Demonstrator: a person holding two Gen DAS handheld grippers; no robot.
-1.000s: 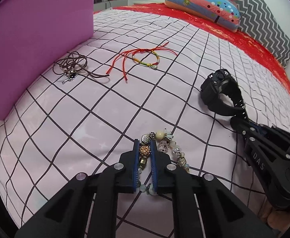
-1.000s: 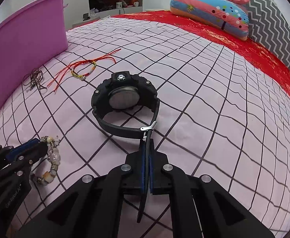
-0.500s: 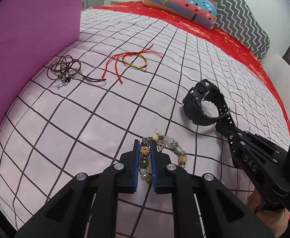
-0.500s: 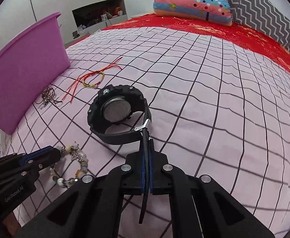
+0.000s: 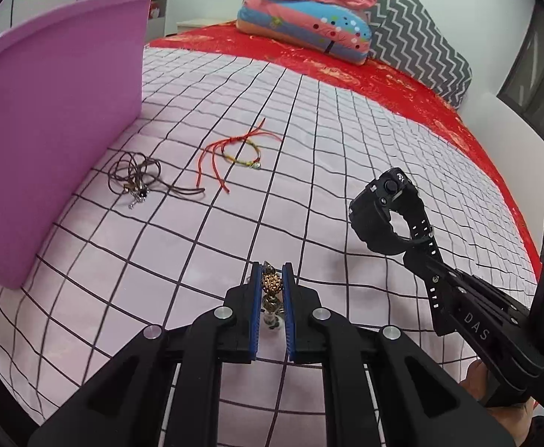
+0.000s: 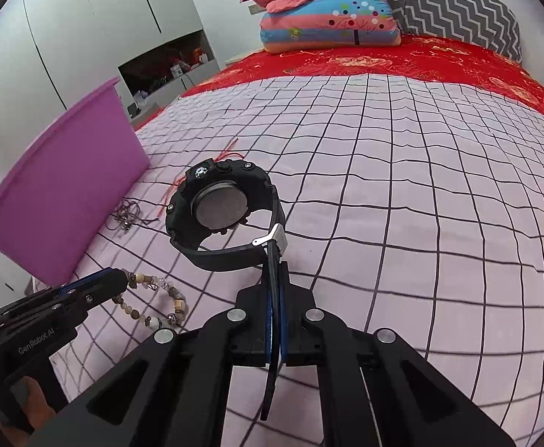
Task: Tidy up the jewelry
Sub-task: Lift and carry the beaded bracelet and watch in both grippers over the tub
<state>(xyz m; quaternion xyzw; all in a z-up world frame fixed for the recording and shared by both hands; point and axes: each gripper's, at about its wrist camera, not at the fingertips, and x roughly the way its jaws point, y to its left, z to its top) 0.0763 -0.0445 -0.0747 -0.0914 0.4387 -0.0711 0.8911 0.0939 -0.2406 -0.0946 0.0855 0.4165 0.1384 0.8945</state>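
Note:
My left gripper (image 5: 272, 272) is shut on a beaded bracelet (image 5: 271, 287) and holds it above the checked pink bedspread (image 5: 309, 149); the bracelet hangs in a loop in the right wrist view (image 6: 152, 298). My right gripper (image 6: 274, 272) is shut on the strap of a black watch (image 6: 219, 208) and holds it in the air; the watch also shows in the left wrist view (image 5: 387, 212). A red string bracelet (image 5: 238, 152) and a brown cord necklace (image 5: 137, 178) lie on the bedspread beside a purple bin (image 5: 48, 111).
The purple bin (image 6: 67, 186) stands at the left on the bed. Folded blankets and pillows (image 5: 309, 11) are stacked at the far end on a red cover (image 5: 402, 74). A shelf niche (image 6: 171, 63) is in the wall beyond.
Both grippers have risen from the bed with their loads. The bracelet and the watch were resting on the bedspread and now hang above it. The bin looks farther below.

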